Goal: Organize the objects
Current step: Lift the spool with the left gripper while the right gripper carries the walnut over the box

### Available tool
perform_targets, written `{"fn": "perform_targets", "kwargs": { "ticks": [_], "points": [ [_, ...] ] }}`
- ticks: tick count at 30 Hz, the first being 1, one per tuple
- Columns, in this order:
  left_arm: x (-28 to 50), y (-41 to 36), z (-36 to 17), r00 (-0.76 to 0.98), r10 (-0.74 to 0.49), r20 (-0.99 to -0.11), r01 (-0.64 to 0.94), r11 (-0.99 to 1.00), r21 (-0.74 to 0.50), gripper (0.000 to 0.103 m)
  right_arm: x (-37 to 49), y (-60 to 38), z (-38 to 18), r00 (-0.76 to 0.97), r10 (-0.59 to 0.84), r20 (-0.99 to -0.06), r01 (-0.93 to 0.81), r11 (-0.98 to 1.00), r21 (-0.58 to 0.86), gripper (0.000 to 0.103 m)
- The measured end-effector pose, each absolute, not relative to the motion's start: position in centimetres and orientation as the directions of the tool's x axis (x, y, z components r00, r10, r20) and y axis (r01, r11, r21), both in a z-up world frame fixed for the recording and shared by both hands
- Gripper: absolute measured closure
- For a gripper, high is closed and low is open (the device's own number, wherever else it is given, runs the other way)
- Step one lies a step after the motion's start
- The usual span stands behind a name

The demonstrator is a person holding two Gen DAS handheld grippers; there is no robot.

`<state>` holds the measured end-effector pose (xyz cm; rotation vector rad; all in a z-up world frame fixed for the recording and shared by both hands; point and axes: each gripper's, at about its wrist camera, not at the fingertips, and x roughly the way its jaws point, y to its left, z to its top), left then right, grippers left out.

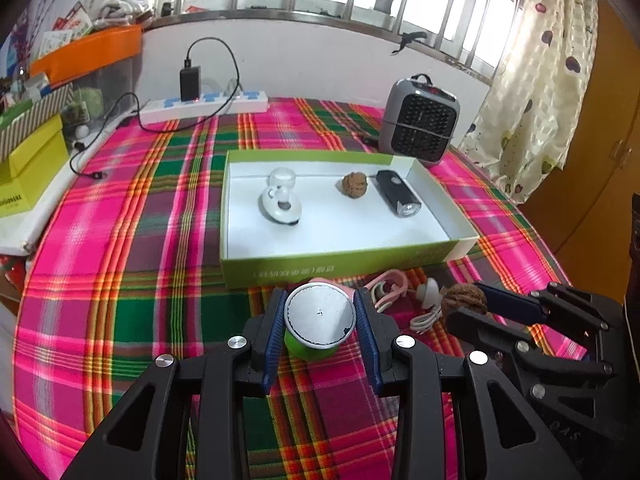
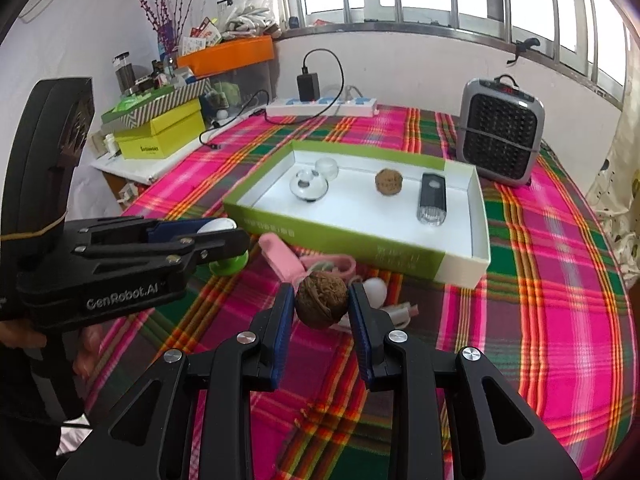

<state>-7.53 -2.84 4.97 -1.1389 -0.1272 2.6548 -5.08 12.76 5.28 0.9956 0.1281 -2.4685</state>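
Note:
My left gripper (image 1: 320,320) is shut on a green round object with a silver top (image 1: 320,318), held just above the plaid cloth in front of the green and white box (image 1: 344,262). My right gripper (image 2: 322,306) is shut on a brown walnut (image 2: 321,300), which also shows in the left wrist view as a walnut (image 1: 464,300) between the right fingers. Inside the box lie a white round gadget (image 1: 280,200), a second walnut (image 1: 355,185) and a black bike light (image 1: 398,194). A pink strap (image 2: 282,258) and a white earphone with cable (image 2: 376,290) lie on the cloth before the box.
A grey fan heater (image 1: 420,120) stands behind the box at the right. A white power strip (image 1: 204,106) with a black charger lies at the table's back edge. Yellow-green boxes (image 2: 160,134) and clutter fill the left side. A curtain (image 1: 532,92) hangs at the right.

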Motion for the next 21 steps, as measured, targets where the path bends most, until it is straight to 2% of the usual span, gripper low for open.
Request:
{"fn": "perform_targets", "kwargs": {
  "ticks": [21],
  "points": [
    [-11.7,-3.7,6.3,-0.681,0.247,-0.69,-0.175,-0.969,-0.174,0.071,-12.4,11.7,8.1,-0.638,-0.39,-0.663,0.46,-0.885,0.078,0.074]
  ]
}}
